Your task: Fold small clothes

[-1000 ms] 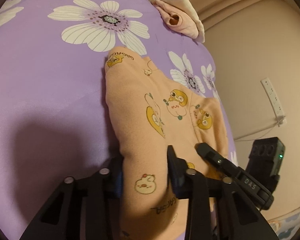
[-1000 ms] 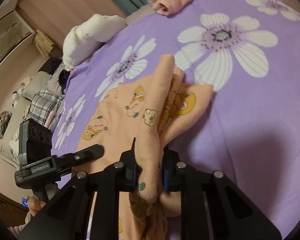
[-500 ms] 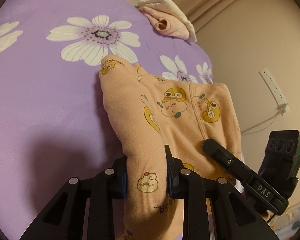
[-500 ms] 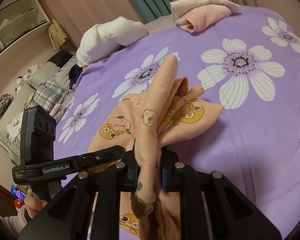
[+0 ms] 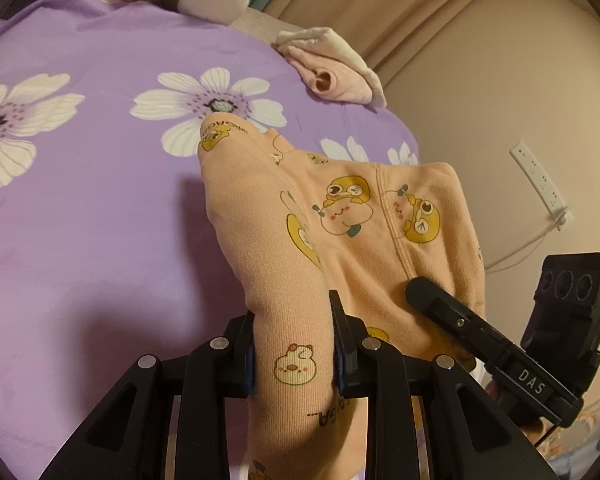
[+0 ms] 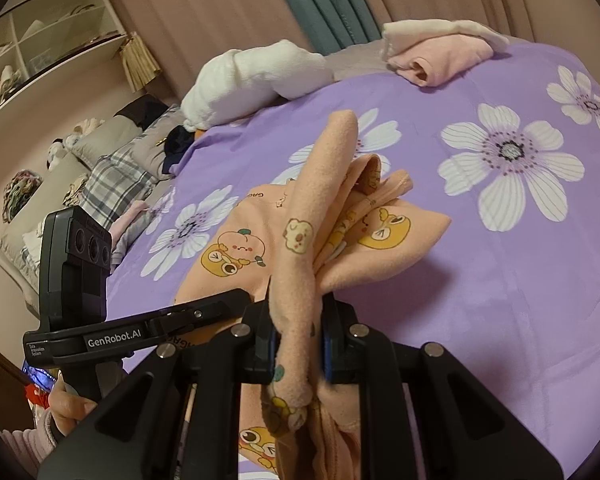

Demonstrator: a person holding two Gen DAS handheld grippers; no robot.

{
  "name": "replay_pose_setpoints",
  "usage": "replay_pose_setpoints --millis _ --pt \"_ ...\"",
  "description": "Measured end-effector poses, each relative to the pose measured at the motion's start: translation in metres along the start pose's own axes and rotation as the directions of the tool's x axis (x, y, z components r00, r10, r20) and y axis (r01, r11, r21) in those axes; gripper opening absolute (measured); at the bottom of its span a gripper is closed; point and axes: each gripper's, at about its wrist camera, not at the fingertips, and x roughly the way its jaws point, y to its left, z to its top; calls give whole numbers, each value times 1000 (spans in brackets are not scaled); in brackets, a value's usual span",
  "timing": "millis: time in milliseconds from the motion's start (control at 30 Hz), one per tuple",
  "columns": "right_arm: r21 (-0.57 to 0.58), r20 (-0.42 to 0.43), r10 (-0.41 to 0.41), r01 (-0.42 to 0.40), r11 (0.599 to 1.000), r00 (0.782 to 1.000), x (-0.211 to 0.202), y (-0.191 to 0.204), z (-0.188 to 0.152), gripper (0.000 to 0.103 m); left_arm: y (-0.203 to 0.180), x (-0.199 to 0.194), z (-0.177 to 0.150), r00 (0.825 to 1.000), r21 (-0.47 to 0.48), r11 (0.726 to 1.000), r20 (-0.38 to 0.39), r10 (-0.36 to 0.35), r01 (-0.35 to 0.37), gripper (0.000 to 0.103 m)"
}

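Peach fabric fills both views: the small printed garment (image 5: 340, 216) is pinched at its near end by both tools, its far part trailing on the purple flowered bed (image 5: 80, 220), toward the bed's right edge in the left wrist view.

The left gripper (image 5: 294, 344) has its jaws clamped on a ribbed cuff-like end, the cloth bunched thick between them. The right gripper (image 6: 298, 344) has its jaws closed tighter on a fleecy fold (image 6: 300, 240) that stands up in a ridge, with several layers gathered beneath.

As I judge it, the step in hand is carrying the held end up and over to lay it on the far part. To do it well, keep the two tools level with each other and evenly spaced so the edge stays taut and straight; the right side's bunched layers could drag a crease into the fold, so let them fall flat before lowering. Steer clear of the folded pink clothes (image 6: 440, 54) at the bed's far edge.
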Motion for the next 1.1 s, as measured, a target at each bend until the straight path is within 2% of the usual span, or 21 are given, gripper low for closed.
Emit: replay_pose_setpoints --millis 300,667,867,1100 --pt "-44 -2 29 -29 999 1000 16 36 4 17 25 -27 2 999 -16 1000 48 26 -25 26" --pt "-82 -15 59 -60 995 998 63 65 16 17 65 -36 19 993 -55 995 87 85 -80 26" --pt "-81 -32 67 -69 994 997 96 66 25 17 90 -27 31 991 -84 991 82 108 -101 26" --pt "-50 -90 39 -44 998 995 130 57 25 18 109 -8 32 990 -102 985 30 141 -138 26"
